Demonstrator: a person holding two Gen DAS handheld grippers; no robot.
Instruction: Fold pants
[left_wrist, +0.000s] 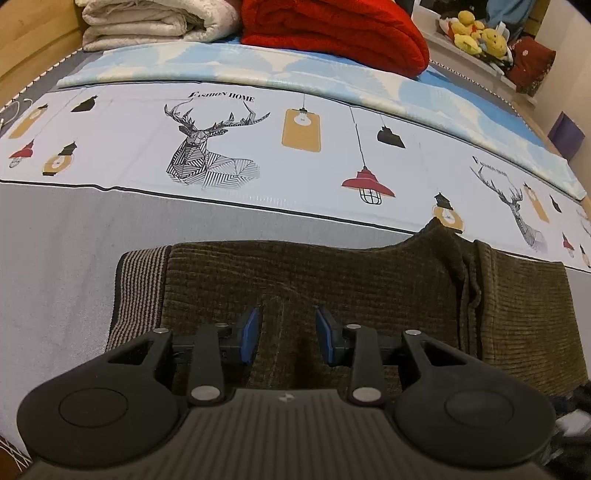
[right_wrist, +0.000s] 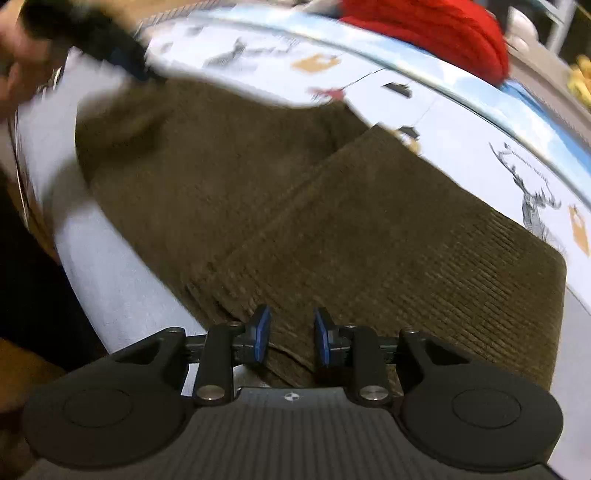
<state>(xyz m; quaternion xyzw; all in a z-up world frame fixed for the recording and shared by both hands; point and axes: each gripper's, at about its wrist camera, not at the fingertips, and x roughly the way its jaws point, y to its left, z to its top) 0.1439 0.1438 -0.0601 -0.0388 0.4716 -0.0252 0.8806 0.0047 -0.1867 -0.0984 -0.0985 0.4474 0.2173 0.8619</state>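
Note:
Dark olive-brown corduroy pants (left_wrist: 332, 280) lie folded on the bed, with a striped waistband (left_wrist: 138, 288) at the left end. My left gripper (left_wrist: 286, 334) is open and sits low over the pants, a raised ridge of cloth between its blue pads, not pinched. In the right wrist view the pants (right_wrist: 332, 221) show a folded layer lying over another. My right gripper (right_wrist: 291, 338) is open at the near edge of the folded layer, the cloth edge between its fingers. The left gripper (right_wrist: 110, 48) shows blurred at the far end.
The bed has a grey sheet (left_wrist: 55, 258) and a white band printed with deer and lamps (left_wrist: 221, 147). A red blanket (left_wrist: 340, 33) and a cream blanket (left_wrist: 155, 22) lie folded at the back. Plush toys (left_wrist: 476, 33) sit on a shelf at right.

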